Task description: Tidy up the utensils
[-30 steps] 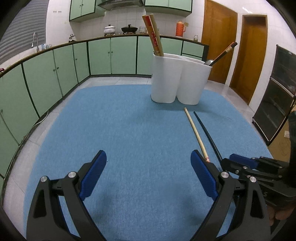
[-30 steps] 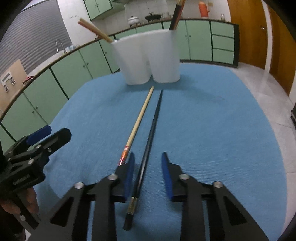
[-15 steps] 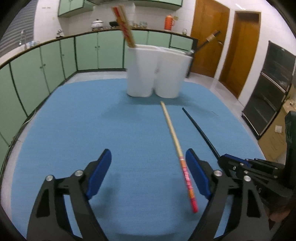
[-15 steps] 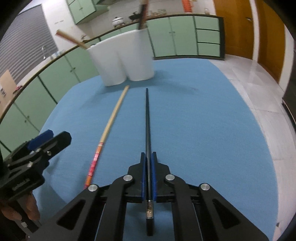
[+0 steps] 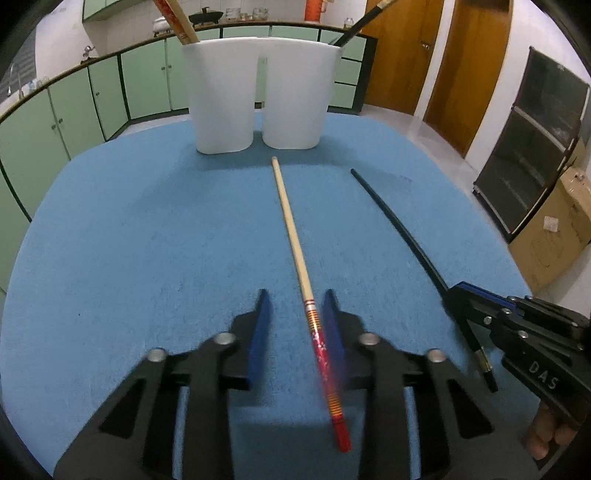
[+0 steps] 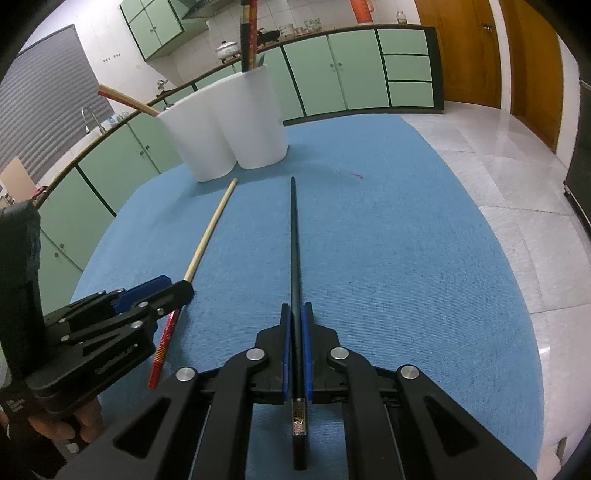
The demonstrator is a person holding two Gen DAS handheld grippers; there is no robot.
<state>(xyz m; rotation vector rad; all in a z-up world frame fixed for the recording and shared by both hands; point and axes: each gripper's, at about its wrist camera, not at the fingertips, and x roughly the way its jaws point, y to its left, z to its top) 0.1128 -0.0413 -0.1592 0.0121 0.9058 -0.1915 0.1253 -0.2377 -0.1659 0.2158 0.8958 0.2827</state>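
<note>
A: What is the right gripper [image 6: 296,314] doing?

B: Its jaws are clamped on the black chopstick [image 6: 294,236], gripping near the decorated butt end. The rest of the stick runs forward over the blue mat [image 6: 406,258] with its tip toward the white utensil holder [image 6: 236,122].

A: And the left gripper [image 5: 297,325]?

B: Its jaws are closing, with the red-handled bamboo chopstick [image 5: 291,229] between them. The red part passes just beside the right-hand pad; a gap remains on the other side, so the pads do not press it on both sides yet (the handle is blurred, so contact on the near side is hard to judge).

A: Where does that chopstick lie?

B: On the mat, its pale tip just short of the holder's two joined cups.

A: Anything in the holder?

B: Wrapped chopsticks [image 5: 176,18] lean out of the left cup, and a dark-handled utensil [image 5: 364,18] sticks out of the right one.
</note>
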